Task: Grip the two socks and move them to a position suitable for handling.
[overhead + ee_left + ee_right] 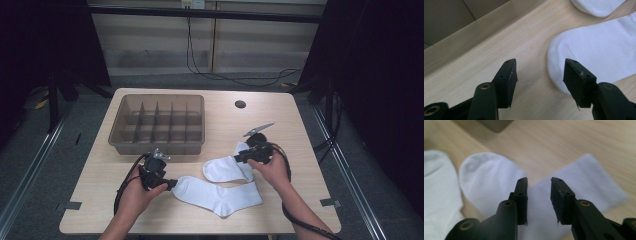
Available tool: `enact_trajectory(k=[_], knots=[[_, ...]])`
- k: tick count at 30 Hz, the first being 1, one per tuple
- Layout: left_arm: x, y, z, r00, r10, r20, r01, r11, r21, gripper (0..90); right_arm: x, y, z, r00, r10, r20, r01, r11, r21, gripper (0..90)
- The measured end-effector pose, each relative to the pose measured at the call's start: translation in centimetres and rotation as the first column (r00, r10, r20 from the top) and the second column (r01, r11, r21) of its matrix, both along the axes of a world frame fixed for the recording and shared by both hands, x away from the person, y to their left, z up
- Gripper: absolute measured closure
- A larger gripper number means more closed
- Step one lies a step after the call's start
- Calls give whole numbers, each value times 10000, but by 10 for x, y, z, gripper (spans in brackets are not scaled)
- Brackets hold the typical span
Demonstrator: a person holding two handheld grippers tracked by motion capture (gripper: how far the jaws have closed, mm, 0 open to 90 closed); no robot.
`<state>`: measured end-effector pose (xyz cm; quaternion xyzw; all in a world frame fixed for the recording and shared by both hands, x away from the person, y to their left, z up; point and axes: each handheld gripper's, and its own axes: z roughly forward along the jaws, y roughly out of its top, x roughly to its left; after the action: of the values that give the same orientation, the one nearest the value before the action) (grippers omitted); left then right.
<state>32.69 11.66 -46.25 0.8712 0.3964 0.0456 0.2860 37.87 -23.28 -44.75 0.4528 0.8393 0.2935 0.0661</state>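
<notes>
Two white socks lie on the wooden table. The longer sock (220, 196) (596, 47) lies nearer the front edge, toe to the left. My left gripper (172, 184) (539, 65) is open at that toe, one jaw over the toe's edge and bare table in the gap. The second sock (225, 169) (486, 177) is bent, its cuff (591, 180) turned toward the back. My right gripper (239, 159) (539, 181) hovers over the bend with a narrow gap between its jaws, open, and the fabric shows blurred below them. The longer sock (436, 187) also lies at the left of the right gripper view.
A brown tray (125, 142) split into several small empty compartments stands at the back left of the table. A dark round hole (240, 104) sits in the tabletop behind the right hand. Black cables trail from both grippers toward the front edge.
</notes>
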Motion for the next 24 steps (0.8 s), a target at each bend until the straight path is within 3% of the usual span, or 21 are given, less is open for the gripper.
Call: enact_trajectory(k=[2,3,4,6,8,9,11,15,17,19,24], knots=[[3,-4,2,10000,-47,-47,47,9999,-97,479,6,-30,0,9966,-799,-190,794,9965,-263,771],[3,-4,2,10000,-47,-47,47,9999,-97,484,6,-30,0,9966,-799,-190,794,9965,-263,771],[4,-6,3,10000,-89,-22,89,9999,-125,490,8,-42,-5,9955,-942,-118,931,9929,-737,779],[5,-12,3,9998,-183,30,183,9997,-155,509,7,-47,-9,9956,-929,-156,919,9944,-516,787],[6,-18,4,9993,-360,65,361,9993,-92,516,6,-46,-12,9956,-921,-161,911,9943,-558,787],[7,-26,4,9989,-460,35,460,9989,-77,537,7,-43,-14,9972,-738,111,744,9948,-701,787],[8,-30,5,9987,-513,59,514,9986,-102,545,8,-40,-14,9979,-614,202,626,9961,-620,787],[10,-47,8,9972,-753,-6,753,9970,-169,580,13,-22,-14,9988,128,466,-91,9968,-791,785],[11,-55,8,9957,-920,-44,920,9957,-55,614,17,-14,-21,9988,430,213,-401,9919,-1201,802],[11,-62,9,9947,-1030,-62,1029,9947,-86,655,16,-13,-24,9992,410,-26,-410,9889,-1429,816],[15,-77,9,9920,-1265,-38,1264,9916,-264,672,12,-29,-28,9998,-160,-116,146,9929,-1178,832]])
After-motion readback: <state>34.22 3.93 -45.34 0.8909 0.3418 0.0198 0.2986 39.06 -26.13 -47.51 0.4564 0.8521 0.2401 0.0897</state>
